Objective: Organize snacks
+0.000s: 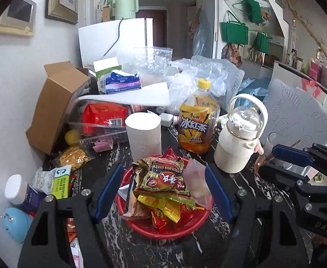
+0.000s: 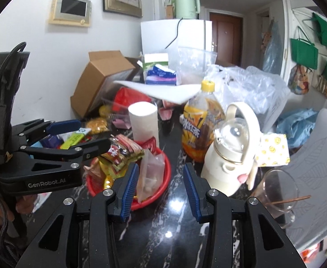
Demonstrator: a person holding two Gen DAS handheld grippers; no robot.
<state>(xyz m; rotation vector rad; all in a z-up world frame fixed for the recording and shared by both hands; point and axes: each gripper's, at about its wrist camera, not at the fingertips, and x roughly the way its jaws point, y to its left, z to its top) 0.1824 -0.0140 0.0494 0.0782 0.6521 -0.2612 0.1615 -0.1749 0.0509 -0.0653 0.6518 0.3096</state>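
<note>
A red basket heaped with snack packets and a pink see-through bag stands on the black marble table. My left gripper hovers over it, open, its blue pads on either side of the heap and not pressing on it. In the right wrist view the left gripper hangs above the basket from the left. My right gripper is open over bare table just right of the basket, nothing between its pads. Loose snacks lie left of the basket: a yellow bag and a green-yellow packet.
Behind the basket stand a white paper roll, an iced-tea bottle and a white flask. A tipped cardboard box and a clear container with a red packet crowd the back left. A glass mug sits at the right.
</note>
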